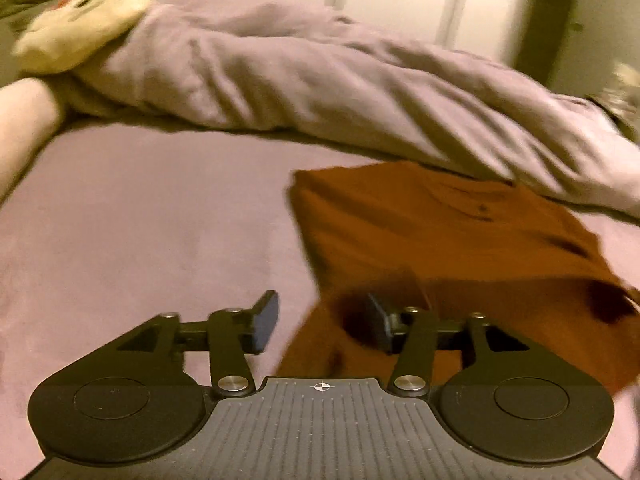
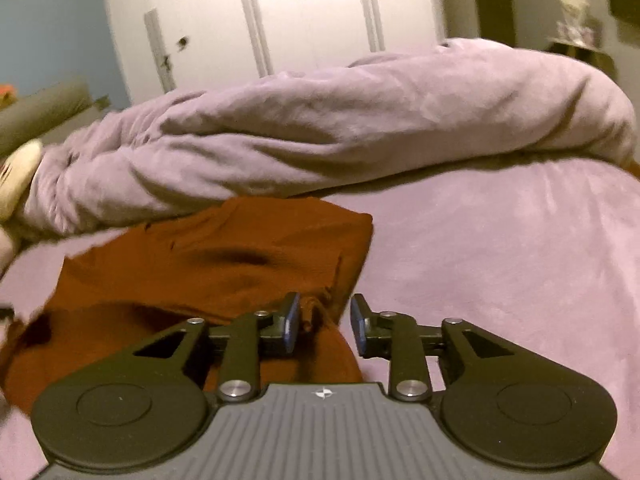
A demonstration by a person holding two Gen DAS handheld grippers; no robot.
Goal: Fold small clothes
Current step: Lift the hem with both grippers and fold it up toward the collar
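Grippers straddled the rust-brown cotton garment (image 1: pixel 440 240) on the lilac bedsheet (image 1: pixel 140 220). We had the left gripper (image 1: pixel 323 322) and right gripper (image 2: pixel 324 320) both parted and empty, likely to pinch its near edges for folding.

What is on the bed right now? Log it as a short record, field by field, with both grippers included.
surface: bed with a lilac sheet
garment: rust-brown shirt, lying spread on the sheet, partly rumpled
behind garment: bunched lilac duvet along the far side
other item: cream plush toy at the duvet's left end
left gripper: open, at the shirt's near left edge, nothing clamped
right gripper: open, a fold of the shirt's near right edge between its fingers, not pinched
fold progress: not clear from these views
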